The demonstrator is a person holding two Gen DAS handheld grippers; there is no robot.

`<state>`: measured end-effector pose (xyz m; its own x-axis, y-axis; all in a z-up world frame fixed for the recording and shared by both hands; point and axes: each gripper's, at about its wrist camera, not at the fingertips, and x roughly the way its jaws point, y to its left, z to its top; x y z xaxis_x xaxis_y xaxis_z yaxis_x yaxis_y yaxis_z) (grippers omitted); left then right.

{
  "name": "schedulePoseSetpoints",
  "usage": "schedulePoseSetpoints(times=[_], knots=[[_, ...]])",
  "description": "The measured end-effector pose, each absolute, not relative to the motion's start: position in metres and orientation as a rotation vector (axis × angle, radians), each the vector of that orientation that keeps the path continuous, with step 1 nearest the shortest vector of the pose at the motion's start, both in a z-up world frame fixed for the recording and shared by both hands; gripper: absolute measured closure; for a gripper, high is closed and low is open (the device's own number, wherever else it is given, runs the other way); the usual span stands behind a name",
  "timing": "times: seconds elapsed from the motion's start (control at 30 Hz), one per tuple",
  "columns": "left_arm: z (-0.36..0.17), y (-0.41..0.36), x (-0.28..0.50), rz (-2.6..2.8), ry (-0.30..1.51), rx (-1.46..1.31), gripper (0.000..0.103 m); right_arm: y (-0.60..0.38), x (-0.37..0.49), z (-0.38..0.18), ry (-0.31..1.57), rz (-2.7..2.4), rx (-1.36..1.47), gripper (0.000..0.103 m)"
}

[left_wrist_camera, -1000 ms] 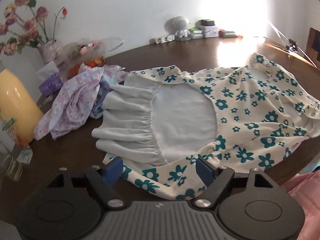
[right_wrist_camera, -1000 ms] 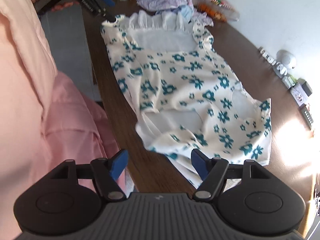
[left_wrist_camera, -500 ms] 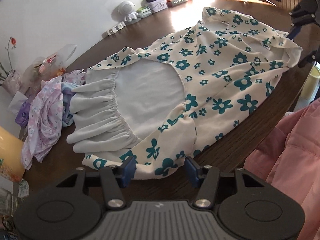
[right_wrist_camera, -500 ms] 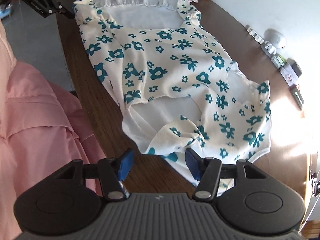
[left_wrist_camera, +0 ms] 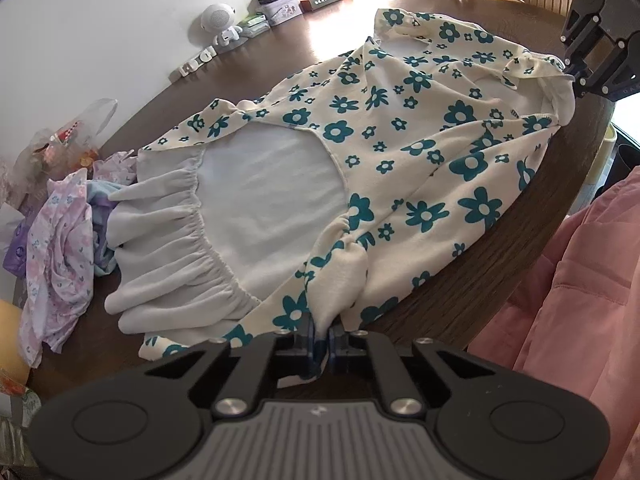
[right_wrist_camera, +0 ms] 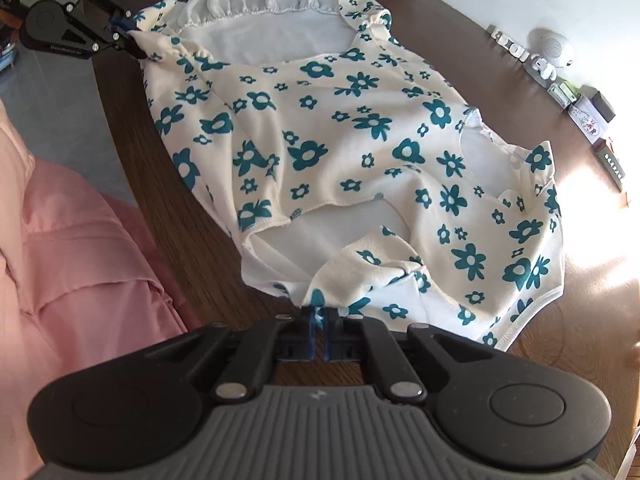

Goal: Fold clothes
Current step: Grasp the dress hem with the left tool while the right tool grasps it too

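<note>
- At 9 o'clock in your left wrist view, a crumpled pale floral garment (left_wrist_camera: 56, 248) lies on the bench (left_wrist_camera: 472, 292), with a clear plastic bag (left_wrist_camera: 76, 132) of small items just behind it near the white wall.
- Your dress (left_wrist_camera: 400, 128), cream with teal flowers, lies spread flat across the middle of the dark wooden bench, its plain white lining and gathered ruffle (left_wrist_camera: 168, 248) turned up toward 9 o'clock.
- Your left gripper (left_wrist_camera: 320, 334) sits at 6 o'clock in that view, its jaws pinched together on a bunched fold of the dress's near edge; the cloth rises in a small peak just beyond the blue pads.
- At 12 o'clock, a small round white figure (left_wrist_camera: 218, 24) and a few boxes stand along the bench's far edge against the wall.
- At 2 o'clock in the same view, your right gripper (left_wrist_camera: 576, 76) clamps the far corner of the dress, right at the bench edge.
- At 4 o'clock, pink clothing (left_wrist_camera: 580, 280) on your body fills the corner beside the bench.
- In the right wrist view, your left gripper (right_wrist_camera: 132, 46) shows at 10 o'clock, biting the ruffled end of the dress (right_wrist_camera: 340, 140).
- Your right gripper (right_wrist_camera: 319, 320) at 6 o'clock has its jaws closed tight on a gathered fold of flowered cloth at the dress's near end.
- Toward 3 o'clock, bright sunlight washes over the bench (right_wrist_camera: 580, 320) just beside the dress's edge.
</note>
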<state>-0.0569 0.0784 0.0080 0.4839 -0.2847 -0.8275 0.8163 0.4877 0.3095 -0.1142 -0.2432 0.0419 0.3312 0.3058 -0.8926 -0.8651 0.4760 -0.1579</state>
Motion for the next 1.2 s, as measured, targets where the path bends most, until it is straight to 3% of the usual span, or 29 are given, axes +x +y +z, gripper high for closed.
schedulePoseSetpoints(times=[0.27, 0.37, 0.4, 0.43, 0.5, 0.9, 0.97, 1.1, 1.2], knots=[[0.013, 0.077, -0.048, -0.751, 0.794, 0.749, 0.097, -0.244, -0.107, 0.047, 0.915, 0.869, -0.711, 0.099], [0.014, 0.078, -0.048, -0.751, 0.807, 0.747, 0.092, -0.246, -0.111, 0.048, 0.915, 0.883, -0.736, 0.079], [0.014, 0.079, -0.049, -0.749, 0.808, 0.747, 0.088, -0.247, -0.114, 0.049, 0.905, 0.882, -0.748, 0.063], [0.015, 0.080, -0.049, -0.744, 0.806, 0.747, 0.087, -0.248, -0.116, 0.050, 0.895, 0.884, -0.763, 0.055], [0.016, 0.080, -0.049, -0.739, 0.802, 0.744, 0.084, -0.249, -0.120, 0.052, 0.878, 0.888, -0.787, 0.053], [0.007, 0.078, -0.049, -0.739, 0.826, 0.735, 0.083, -0.245, -0.107, 0.036, 0.890, 0.923, -0.750, 0.053], [0.006, 0.078, -0.048, -0.741, 0.828, 0.731, 0.083, -0.249, -0.100, 0.035, 0.931, 0.932, -0.692, 0.058], [0.006, 0.077, -0.047, -0.740, 0.825, 0.716, 0.083, -0.254, -0.094, 0.036, 0.983, 0.929, -0.622, 0.084], [0.008, 0.077, -0.047, -0.735, 0.818, 0.703, 0.088, -0.253, -0.097, 0.037, 0.979, 0.914, -0.637, 0.094]])
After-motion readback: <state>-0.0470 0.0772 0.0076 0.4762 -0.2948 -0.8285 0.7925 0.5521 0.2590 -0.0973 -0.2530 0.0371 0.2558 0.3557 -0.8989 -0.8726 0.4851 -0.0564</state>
